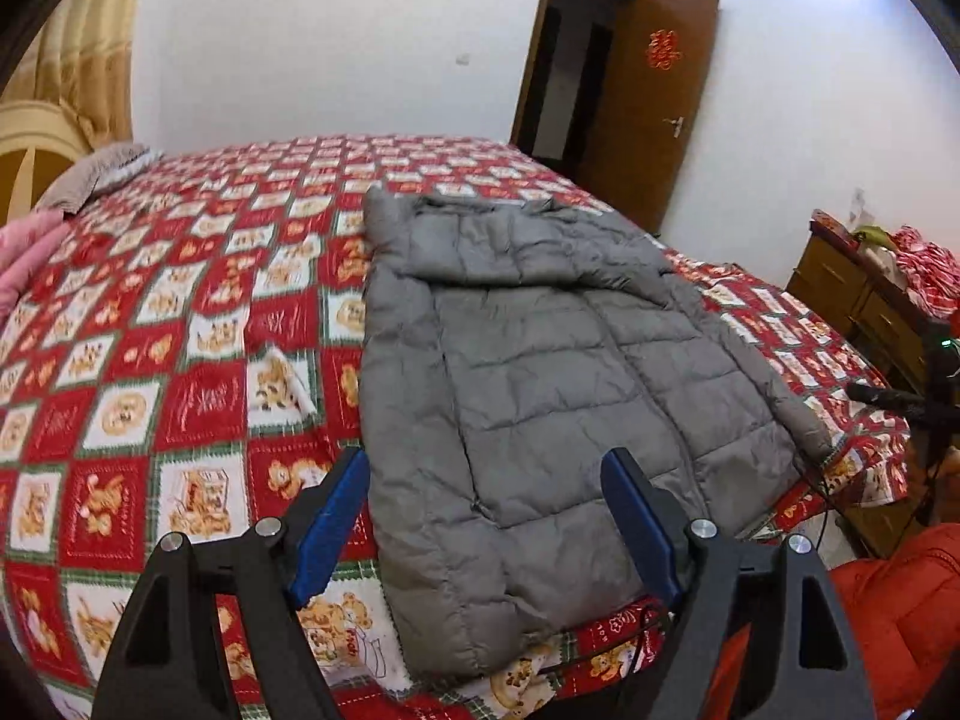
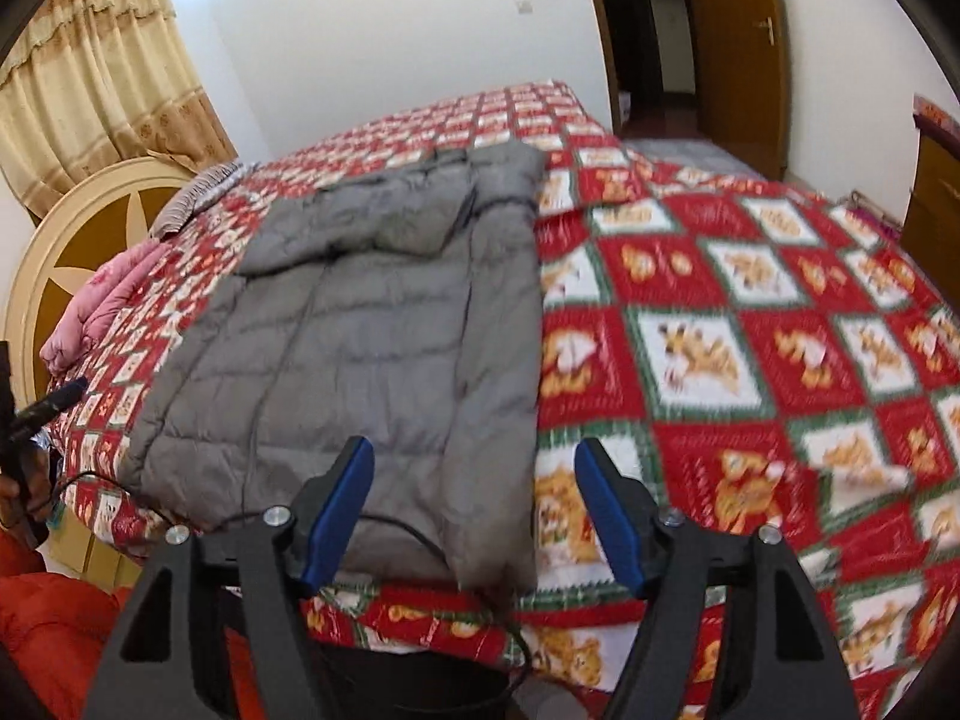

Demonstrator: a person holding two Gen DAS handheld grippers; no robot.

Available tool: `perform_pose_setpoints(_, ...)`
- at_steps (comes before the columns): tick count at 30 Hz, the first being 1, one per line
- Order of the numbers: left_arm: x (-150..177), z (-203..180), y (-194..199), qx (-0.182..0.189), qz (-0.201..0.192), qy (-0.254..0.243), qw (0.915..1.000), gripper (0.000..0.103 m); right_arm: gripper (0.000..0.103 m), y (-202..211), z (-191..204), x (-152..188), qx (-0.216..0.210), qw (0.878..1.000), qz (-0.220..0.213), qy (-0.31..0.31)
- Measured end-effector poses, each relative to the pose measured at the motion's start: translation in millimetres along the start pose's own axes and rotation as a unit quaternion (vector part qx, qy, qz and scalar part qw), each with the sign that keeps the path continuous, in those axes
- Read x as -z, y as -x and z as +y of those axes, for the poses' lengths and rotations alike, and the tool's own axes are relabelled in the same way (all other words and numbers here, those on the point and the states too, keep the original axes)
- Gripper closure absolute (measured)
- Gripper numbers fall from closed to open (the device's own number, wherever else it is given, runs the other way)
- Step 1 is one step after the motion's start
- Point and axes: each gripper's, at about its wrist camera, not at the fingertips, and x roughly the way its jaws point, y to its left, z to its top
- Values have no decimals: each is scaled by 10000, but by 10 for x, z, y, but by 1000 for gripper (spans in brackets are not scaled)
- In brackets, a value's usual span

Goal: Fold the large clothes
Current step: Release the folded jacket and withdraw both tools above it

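Grey puffer jacket (image 1: 540,372) lying flat on the bed, both claws held wide apart and empty.

Its quilted, softly puffed panels are folded into a long rectangle on the red-and-white checked bedspread (image 1: 180,360); the blue-padded left gripper (image 1: 486,516) and right gripper (image 2: 474,504) hover over its near hem, touching nothing.

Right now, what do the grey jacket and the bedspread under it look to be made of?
Jacket: looks like thin synthetic shell with puffy filling, matte with a slight sheen; stitched quilt channels bulge between seams. Bedspread: apparently printed woven cloth, matte, red and white checks with bears, lying flat with small wrinkles.
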Motion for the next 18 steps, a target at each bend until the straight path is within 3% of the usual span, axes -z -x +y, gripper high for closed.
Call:
perform_pose_setpoints(3,13,56,155,-119,-23,92,9999,23,41,-94,-52,63,22,9996,239,-120)
perform_pose_setpoints(5,-87,101,452,-390,-459,70,9982,23,54,-27,-64,41,8,9998,164,-93)
perform_pose_setpoints(7,-262,230,986,-649,-1144,130,9912,23,54,154,-42,-13,-13,9999,-117,-58)
perform_pose_setpoints(9,-388,391,1397,-830,-1382,219,9867,23,54,504,-25,-149,71,9975,-694,84)
perform_pose_setpoints(13,-488,714,2158,-1617,-1543,445,9737,22,53,1188,4,-346,-35,9860,-1653,217)
perform_pose_setpoints(16,-376,831,2365,-1635,-1765,665,9683,13,48,1390,-39,-484,-372,9835,-1769,41)
perform_pose_setpoints(18,-273,826,2223,-1431,-1678,653,9732,13,48,1332,-31,-522,-524,9851,-1638,-13)
